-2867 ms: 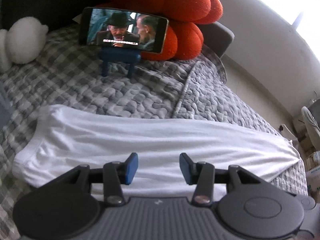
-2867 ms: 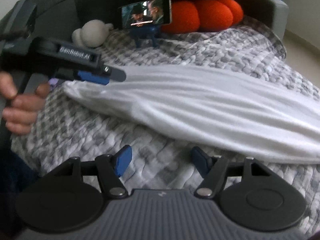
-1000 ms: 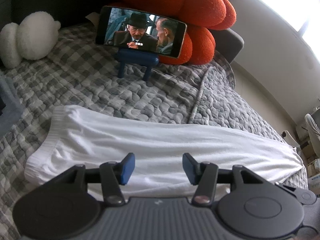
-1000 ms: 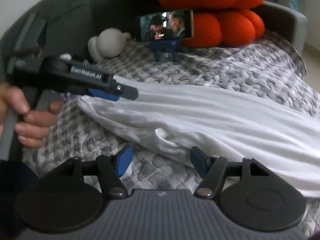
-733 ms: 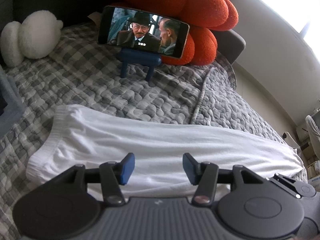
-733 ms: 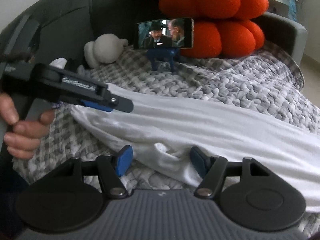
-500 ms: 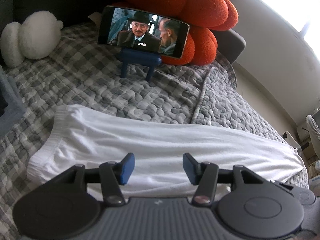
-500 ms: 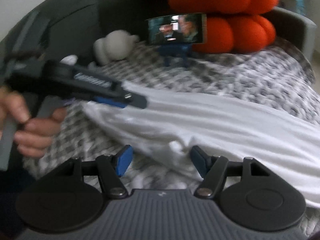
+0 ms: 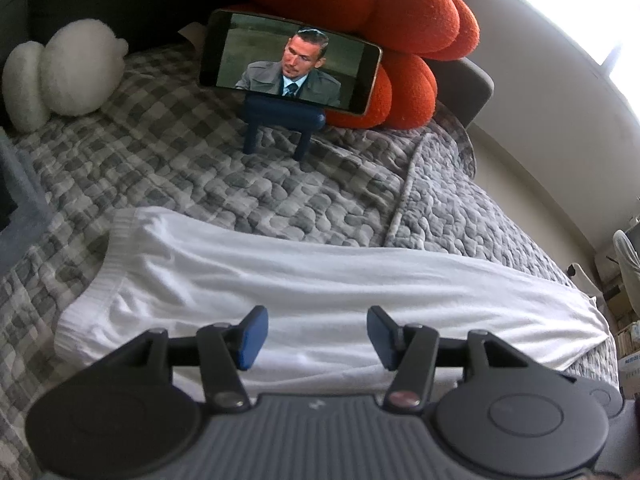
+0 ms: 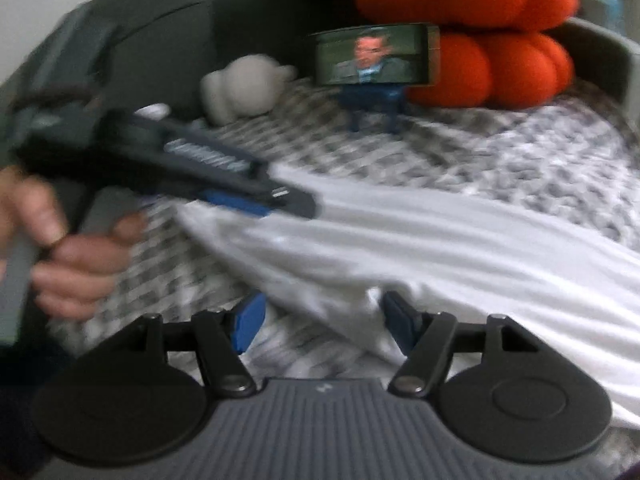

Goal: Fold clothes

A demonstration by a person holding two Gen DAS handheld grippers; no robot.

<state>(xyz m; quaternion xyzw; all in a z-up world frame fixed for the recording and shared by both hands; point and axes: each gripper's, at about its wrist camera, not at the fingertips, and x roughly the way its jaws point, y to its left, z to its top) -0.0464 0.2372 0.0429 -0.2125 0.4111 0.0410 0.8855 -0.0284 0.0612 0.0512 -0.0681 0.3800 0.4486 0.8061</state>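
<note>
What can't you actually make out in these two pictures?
- Long white garment: its near edge hides behind the left tool in the left wrist view.
- Its right end runs off the frame in the right wrist view.
- White lettering on the other tool: motion blur makes it unreadable, right wrist view.

The left gripper (image 9: 314, 334) tilts downward with its blue-padded fingers (image 9: 252, 336) parted, nothing pinched between them. In the right wrist view it shows from the side as a dark body with a blue strip, gripped by the person's left hand (image 10: 76, 256), whose knuckles curl around the handle. The right gripper (image 10: 320, 322) also slants downward, its fingers (image 10: 249, 322) set wide apart and not pressing on anything. That view is blurred.
</note>
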